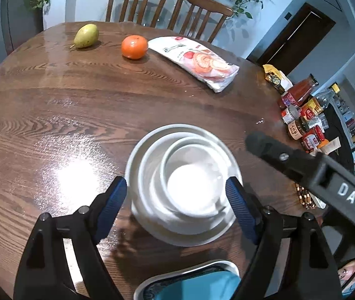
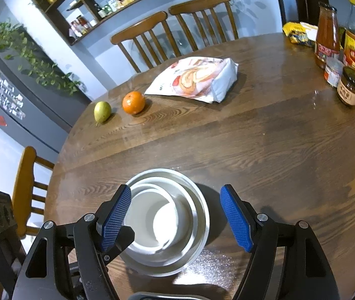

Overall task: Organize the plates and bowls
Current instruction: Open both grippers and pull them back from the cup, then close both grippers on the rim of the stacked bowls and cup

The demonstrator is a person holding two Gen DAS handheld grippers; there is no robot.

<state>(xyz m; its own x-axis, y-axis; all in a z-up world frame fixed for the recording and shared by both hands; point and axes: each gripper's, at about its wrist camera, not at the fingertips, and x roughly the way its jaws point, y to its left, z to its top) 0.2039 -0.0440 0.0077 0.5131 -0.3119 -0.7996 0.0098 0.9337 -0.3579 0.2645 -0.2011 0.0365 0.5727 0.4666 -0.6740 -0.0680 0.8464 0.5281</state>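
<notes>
Three white bowls (image 1: 185, 185) sit nested on the wooden tabletop (image 1: 77, 115) in the left wrist view, between the blue pads of the left hand-held gripper (image 1: 177, 197), jaws spread, no pad visibly pressing. Pear (image 1: 86, 35), orange (image 1: 134, 47), snack bag (image 1: 197, 61) far side. Right wrist view: right hand-held gripper (image 2: 175, 217) released, jaws apart over the same bowl stack (image 2: 167, 220); left pad overlaps the rim, contact unclear. Jars (image 2: 350, 85) at right.

- A green pear (image 1: 86, 35) lies near the table's (image 1: 52, 105) far edge.
- An orange (image 1: 134, 46) sits just beside it.
- A snack bag (image 1: 197, 61) lies next along.
- Jars and sauce bottles (image 2: 347, 57) crowd the right edge.
- Two wooden chairs (image 1: 167, 5) stand behind the far edge.
</notes>
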